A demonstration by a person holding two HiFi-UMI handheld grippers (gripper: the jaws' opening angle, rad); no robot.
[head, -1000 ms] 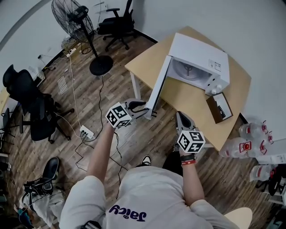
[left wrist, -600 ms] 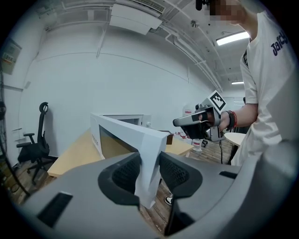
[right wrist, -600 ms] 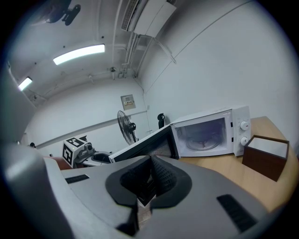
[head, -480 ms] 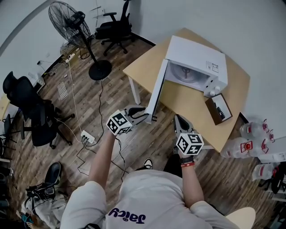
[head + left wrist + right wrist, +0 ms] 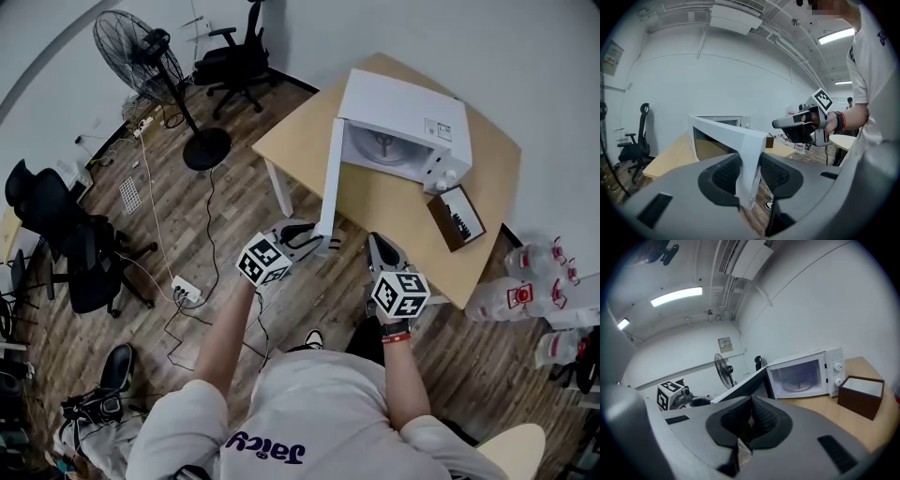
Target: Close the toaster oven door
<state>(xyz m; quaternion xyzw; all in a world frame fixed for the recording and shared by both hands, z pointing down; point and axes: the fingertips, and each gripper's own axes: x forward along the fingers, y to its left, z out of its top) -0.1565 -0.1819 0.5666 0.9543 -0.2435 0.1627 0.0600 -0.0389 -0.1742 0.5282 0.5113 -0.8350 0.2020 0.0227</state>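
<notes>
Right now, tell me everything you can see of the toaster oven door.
The door is a white frame around a dark glass window, looking like painted metal. It hangs from the left side of the oven, swung wide open, upright, reaching out past the table edge. The left tongs are clamped on its free edge; nothing else touches it.

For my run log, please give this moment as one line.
left gripper: shut on door edge | right gripper: shut, empty | toaster oven: door wide open
</notes>
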